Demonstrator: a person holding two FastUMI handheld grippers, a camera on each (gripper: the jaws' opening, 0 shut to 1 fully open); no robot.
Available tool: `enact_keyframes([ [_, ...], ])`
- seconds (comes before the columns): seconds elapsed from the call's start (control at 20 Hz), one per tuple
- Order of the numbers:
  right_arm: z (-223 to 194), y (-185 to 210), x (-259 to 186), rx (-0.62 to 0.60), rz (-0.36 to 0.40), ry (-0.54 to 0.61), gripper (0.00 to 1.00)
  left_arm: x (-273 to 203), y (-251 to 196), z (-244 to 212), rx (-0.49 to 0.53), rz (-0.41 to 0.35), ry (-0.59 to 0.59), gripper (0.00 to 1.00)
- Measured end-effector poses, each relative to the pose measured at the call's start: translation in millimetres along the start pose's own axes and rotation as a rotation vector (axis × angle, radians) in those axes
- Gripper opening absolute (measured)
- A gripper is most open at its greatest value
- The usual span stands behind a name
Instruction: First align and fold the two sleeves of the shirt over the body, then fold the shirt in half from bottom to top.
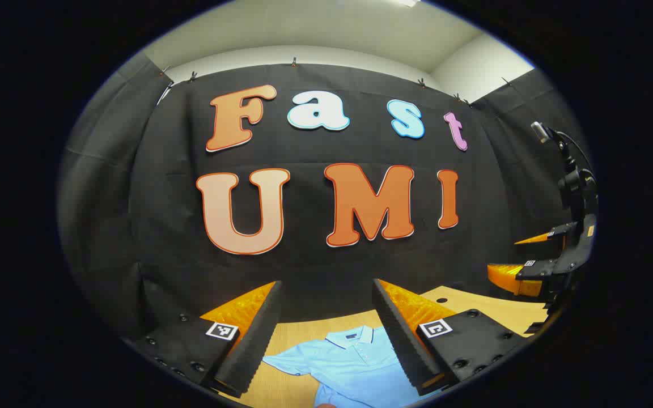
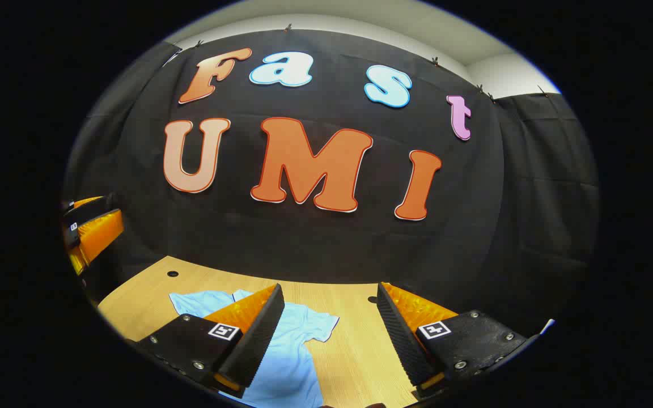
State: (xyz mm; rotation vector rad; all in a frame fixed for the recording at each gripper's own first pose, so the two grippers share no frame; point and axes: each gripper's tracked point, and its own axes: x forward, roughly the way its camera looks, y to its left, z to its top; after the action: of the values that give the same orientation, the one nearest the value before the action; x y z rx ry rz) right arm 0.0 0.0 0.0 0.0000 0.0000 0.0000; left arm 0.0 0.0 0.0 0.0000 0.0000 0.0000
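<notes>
Both claws, left [image 1: 326,334] and right [image 2: 329,337], gape apart above the flat shirt [image 1: 355,362].

shirt [image 1: 355,362] lower body cut off by edge, partly behind tool fingers [image 1: 400,334]

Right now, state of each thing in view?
shirt: flat on the table, collar toward the wall, sleeves spread, unfolded
left gripper: open, above the shirt, holding nothing
right gripper: open, above the shirt's sleeve side, holding nothing
table: bears the shirt
</notes>
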Motion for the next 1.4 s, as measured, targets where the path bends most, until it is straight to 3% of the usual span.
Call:
enact_keyframes([
  [0.65,-23.0,10.1,80.1,-0.006,0.149,0.083,0.99,31.8,-23.8,-5.3,0.020,0.084,0.031,1.00],
  [1.15,-113.4,6.5,152.4,0.050,0.191,0.440,0.98,35.5,-27.9,-6.6,0.046,0.126,0.067,1.00],
  [1.4,-175.2,3.6,186.5,0.056,0.197,0.651,0.96,24.3,-13.9,-17.7,0.024,0.214,0.120,1.00],
])
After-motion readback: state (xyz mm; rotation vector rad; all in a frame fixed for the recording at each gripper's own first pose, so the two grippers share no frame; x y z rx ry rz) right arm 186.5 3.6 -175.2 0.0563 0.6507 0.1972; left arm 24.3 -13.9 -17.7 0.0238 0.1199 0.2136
